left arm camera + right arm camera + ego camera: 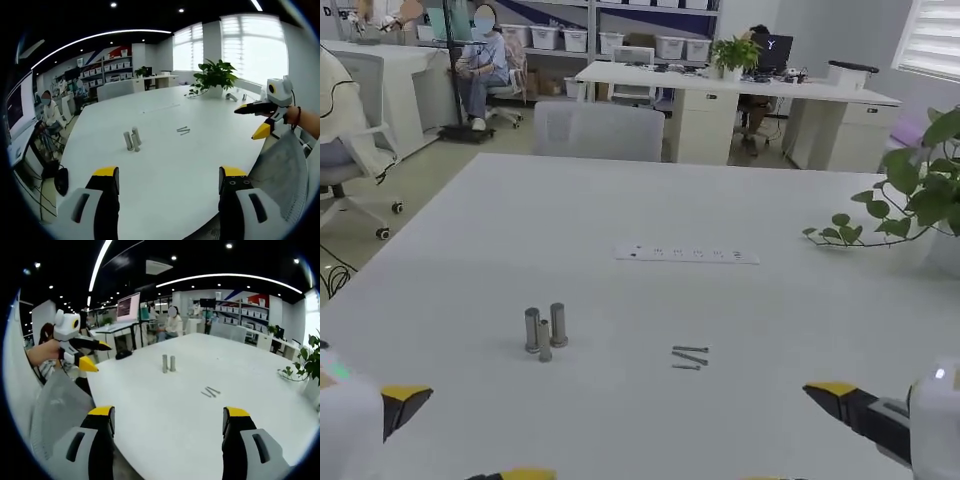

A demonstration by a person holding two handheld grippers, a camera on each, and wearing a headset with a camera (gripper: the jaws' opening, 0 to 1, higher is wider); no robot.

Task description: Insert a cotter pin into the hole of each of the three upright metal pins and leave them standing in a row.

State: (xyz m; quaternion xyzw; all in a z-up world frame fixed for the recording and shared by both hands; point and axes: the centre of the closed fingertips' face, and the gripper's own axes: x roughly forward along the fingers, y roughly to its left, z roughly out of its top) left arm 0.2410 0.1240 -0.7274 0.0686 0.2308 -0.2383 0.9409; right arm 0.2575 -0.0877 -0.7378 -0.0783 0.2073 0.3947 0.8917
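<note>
Two grippers being held low at near table edge: left gripper (169, 173) with jaws spread wide, empty; right gripper (168, 412) likewise. Three metal pins (545, 331) standing upright, clustered on white table (770, 320); cotter pins (689, 357) lying apart to their right. Potted plant (918, 190) being cut off at frame edge. Pin holes too small to make out.

A broad white rectangular table (620, 210) is carrying everything here. Three short grey metal cylinders (545, 331) are standing upright on it in a tight cluster. Off to their right, well apart, three thin metal cotter pins (689, 358) are lying side by side. Farther back, a long white socket strip (686, 254) is lying flat, and a leafy green potted plant (910, 190) is sitting at the right edge.
</note>
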